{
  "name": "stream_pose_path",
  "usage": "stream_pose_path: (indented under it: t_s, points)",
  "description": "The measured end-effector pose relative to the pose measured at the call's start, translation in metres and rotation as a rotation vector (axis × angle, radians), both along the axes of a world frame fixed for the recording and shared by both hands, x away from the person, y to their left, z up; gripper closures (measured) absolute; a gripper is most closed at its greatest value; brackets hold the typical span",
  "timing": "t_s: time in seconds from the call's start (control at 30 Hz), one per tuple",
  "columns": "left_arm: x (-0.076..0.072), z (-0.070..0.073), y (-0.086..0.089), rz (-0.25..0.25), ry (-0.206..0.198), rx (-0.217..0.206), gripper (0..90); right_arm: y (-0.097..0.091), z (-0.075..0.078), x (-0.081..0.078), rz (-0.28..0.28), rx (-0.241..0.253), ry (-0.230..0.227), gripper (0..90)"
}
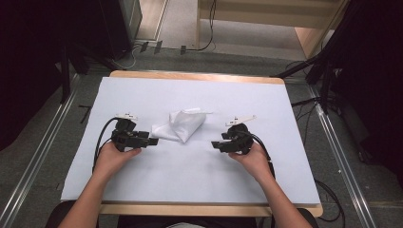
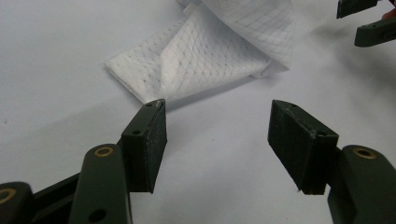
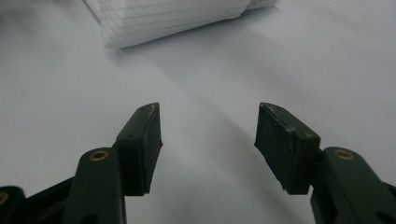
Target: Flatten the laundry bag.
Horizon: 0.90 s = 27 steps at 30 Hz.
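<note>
A crumpled, loosely folded white cloth (image 1: 179, 125) lies near the middle of the white table sheet (image 1: 190, 175). My left gripper (image 1: 153, 141) sits just left of it, open, jaws pointing right at the cloth's near corner. In the left gripper view the gripper (image 2: 217, 109) is empty, and the cloth (image 2: 205, 60) lies just beyond the left jaw's tip. My right gripper (image 1: 215, 145) rests to the cloth's right, open, pointing left. In the right gripper view the gripper (image 3: 208, 112) holds nothing and the cloth (image 3: 163, 18) lies farther ahead.
The sheet covers a wooden table (image 1: 199, 76). Cables (image 1: 99, 142) trail from both grippers over the sheet. The other gripper's jaws (image 2: 369, 23) show at the top right of the left gripper view. Dark stands and floor rails (image 1: 332, 137) flank the table.
</note>
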<state>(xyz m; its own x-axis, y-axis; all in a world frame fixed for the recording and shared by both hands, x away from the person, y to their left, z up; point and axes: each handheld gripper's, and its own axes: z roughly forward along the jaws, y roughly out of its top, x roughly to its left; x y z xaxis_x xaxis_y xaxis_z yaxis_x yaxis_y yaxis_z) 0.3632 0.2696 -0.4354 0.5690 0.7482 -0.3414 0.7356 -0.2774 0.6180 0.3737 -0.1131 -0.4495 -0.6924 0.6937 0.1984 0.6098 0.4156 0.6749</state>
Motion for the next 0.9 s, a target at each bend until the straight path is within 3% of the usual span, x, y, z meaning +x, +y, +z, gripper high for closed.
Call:
stream_pose_path:
  t_s: [0.27, 0.57, 0.9]
  points:
    - [0.000, 0.002, 0.002, 0.008, -0.009, -0.006, 41.5, 0.006, 0.008, -0.002, -0.001, 0.019, 0.008, 48.9]
    - [-0.006, 0.003, 0.009, 0.027, -0.009, -0.009, 41.5, 0.023, 0.025, 0.000, 0.038, 0.018, -0.026, 52.2]
    - [-0.012, 0.002, 0.014, 0.043, -0.009, 0.007, 41.3, 0.035, 0.054, 0.013, 0.069, 0.035, -0.038, 54.2]
